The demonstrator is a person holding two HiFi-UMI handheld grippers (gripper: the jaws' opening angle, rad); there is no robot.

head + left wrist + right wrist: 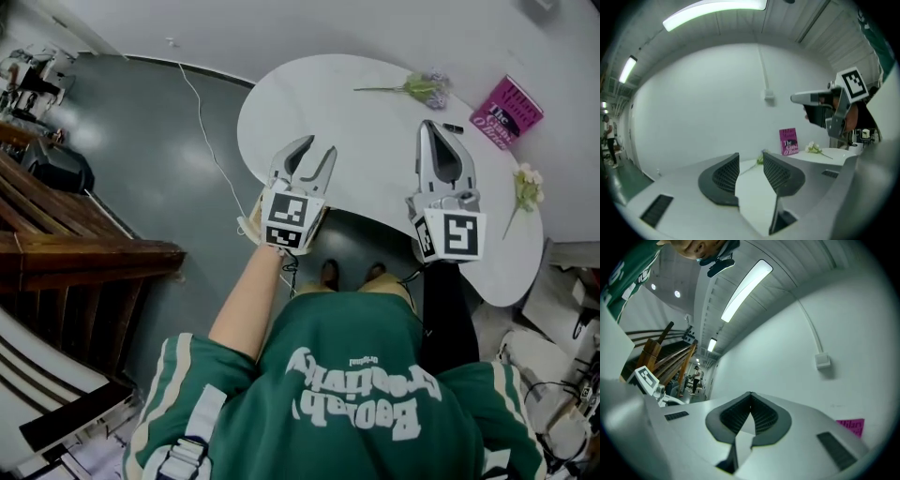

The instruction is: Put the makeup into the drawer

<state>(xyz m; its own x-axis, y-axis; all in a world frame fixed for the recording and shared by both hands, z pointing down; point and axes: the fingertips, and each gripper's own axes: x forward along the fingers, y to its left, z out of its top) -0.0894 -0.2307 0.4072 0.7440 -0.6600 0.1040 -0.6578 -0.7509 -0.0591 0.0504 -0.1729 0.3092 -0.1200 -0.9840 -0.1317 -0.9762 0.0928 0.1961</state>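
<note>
Green top (356, 394): fills the bottom of the head view; a bare left forearm (248, 309) and a dark right sleeve (445, 309) reach forward from it
Left gripper (317, 148): held over the near left edge of the table, jaws standing apart with nothing between them; its own view (750, 157) shows only the white tabletop and wall through the gap
Right gripper (429, 124): held over the table to the right of the left one, well apart from it, its jaw tips closed together on nothing, as its own view (750, 393) confirms
Table (356, 141): white, rounded, set against a white wall
Small dark item (453, 127): lies on the tabletop just beside the right gripper's tip, to its right and a little beyond it; well apart from the left gripper; too small to tell whether it is the makeup
Book (506, 111): pink cover, at the far right of the table, beyond the dark item
Purple flower sprig (422, 87): lies on the table's far side, beyond both grippers
White flower (527, 187): lies near the table's right edge, right of the right gripper
Shoes (328, 274): on the grey floor (159, 122) under the table's near edge
Cable (206, 131): thin and white, trailing across the floor left of the table
</note>
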